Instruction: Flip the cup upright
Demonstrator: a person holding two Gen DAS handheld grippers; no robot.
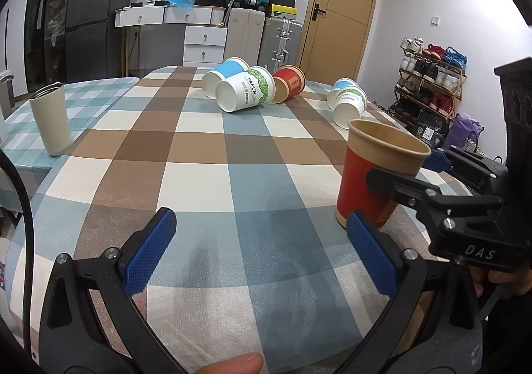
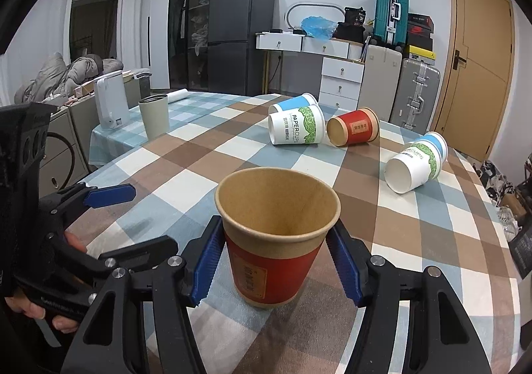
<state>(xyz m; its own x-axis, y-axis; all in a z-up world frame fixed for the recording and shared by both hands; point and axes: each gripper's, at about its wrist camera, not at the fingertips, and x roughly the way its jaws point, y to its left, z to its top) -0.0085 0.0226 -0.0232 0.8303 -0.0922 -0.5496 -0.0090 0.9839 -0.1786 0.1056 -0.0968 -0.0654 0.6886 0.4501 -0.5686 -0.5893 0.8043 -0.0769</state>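
Observation:
A red and brown paper cup (image 2: 276, 241) stands upright on the checked tablecloth (image 2: 186, 161), between the blue pads of my right gripper (image 2: 277, 262). The pads sit at its sides; a small gap shows on each side, so the jaws look open around it. The cup also shows in the left wrist view (image 1: 375, 174), with the right gripper (image 1: 404, 171) around it. My left gripper (image 1: 266, 251) is open and empty above the cloth, left of the cup; it also shows in the right wrist view (image 2: 119, 224).
Several paper cups lie on their sides farther back: a white and green one (image 2: 296, 127), a blue one (image 2: 292, 104), a red one (image 2: 352, 126) and a pair (image 2: 415, 164) at the right. A grey tumbler (image 2: 154, 121) stands at the left.

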